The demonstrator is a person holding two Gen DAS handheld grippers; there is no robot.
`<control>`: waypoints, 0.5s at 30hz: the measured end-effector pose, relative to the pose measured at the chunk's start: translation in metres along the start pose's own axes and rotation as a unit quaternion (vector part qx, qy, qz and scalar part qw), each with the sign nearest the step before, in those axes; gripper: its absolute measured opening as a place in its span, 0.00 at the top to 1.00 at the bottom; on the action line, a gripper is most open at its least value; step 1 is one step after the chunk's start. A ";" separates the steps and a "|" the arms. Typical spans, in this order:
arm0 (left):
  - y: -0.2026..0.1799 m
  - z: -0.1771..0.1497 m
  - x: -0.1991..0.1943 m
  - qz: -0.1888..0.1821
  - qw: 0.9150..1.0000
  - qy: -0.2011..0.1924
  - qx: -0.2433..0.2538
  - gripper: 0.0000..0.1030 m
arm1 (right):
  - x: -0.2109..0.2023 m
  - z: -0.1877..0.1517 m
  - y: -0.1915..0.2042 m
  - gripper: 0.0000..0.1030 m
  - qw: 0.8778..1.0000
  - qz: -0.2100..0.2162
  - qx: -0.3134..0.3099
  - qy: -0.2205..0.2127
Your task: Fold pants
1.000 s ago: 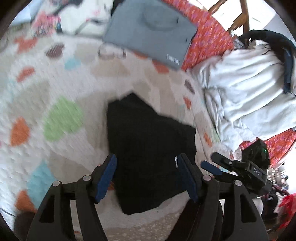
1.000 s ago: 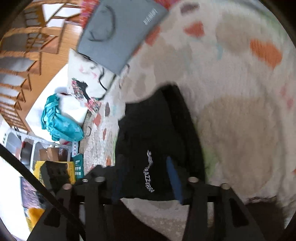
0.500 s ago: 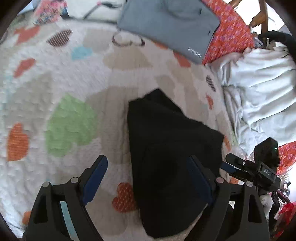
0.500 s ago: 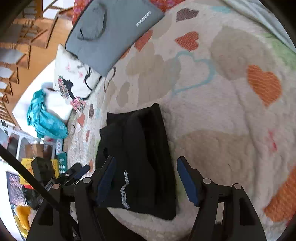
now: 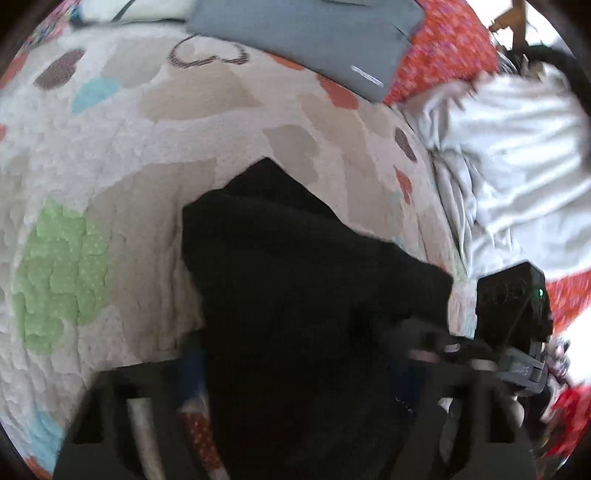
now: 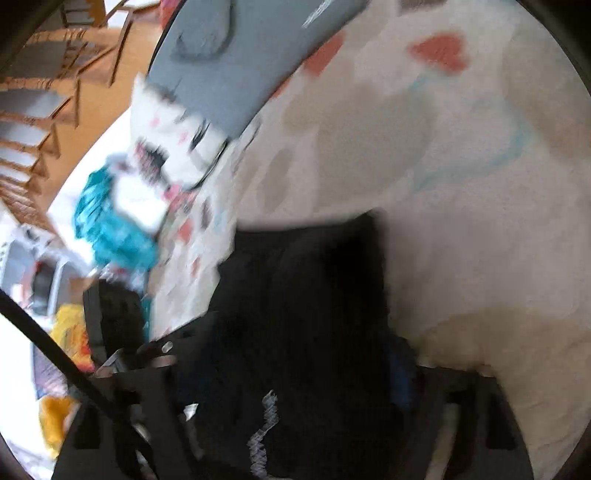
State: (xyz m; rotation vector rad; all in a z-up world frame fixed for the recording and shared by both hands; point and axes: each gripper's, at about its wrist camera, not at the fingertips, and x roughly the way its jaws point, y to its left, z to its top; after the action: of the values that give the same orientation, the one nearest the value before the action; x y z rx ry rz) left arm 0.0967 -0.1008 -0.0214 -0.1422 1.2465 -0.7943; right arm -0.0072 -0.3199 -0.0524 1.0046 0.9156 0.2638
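The black pants [image 5: 295, 280] lie folded into a compact bundle on the heart-patterned blanket [image 5: 110, 122]. In the left wrist view my left gripper [image 5: 291, 373] is open, its blue-padded fingers straddling the bundle's near end. In the right wrist view the pants [image 6: 314, 314] show white lettering near the bottom, and my right gripper [image 6: 295, 373] is open, its fingers on either side of the bundle. The right gripper also shows in the left wrist view [image 5: 513, 332] at the pants' right edge. Both views are motion-blurred.
A folded grey garment [image 5: 314, 33] lies at the far side of the blanket. A white crumpled sheet [image 5: 509, 147] and red patterned cloth [image 5: 443, 40] are on the right. A white pillow [image 6: 173, 136], teal cloth [image 6: 107, 225] and wooden chairs [image 6: 40, 92] are off the left.
Both grippers have moved in closer over the black bundle, which now fills more of each view. Both stay open. The pants have not visibly shifted.
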 end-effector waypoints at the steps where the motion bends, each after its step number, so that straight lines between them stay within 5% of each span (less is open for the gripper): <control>1: 0.000 -0.001 -0.004 -0.003 1.000 -0.001 -0.003 0.55 | 0.003 -0.004 0.003 0.47 1.000 -0.009 -0.009 0.001; 5: -0.001 0.000 -0.027 -0.015 1.000 -0.018 -0.012 0.65 | -0.003 -0.007 0.012 0.60 1.000 -0.005 -0.012 -0.013; 15: 0.018 0.044 -0.080 -0.012 0.996 -0.078 -0.039 0.66 | -0.003 0.023 0.087 0.63 0.995 -0.009 -0.097 -0.026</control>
State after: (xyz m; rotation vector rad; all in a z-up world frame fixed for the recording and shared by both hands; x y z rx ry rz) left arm 0.1358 -0.0532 0.0480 -0.2770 1.1302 -0.7416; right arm 0.0261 -0.2885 0.0248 0.8191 0.8348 0.3042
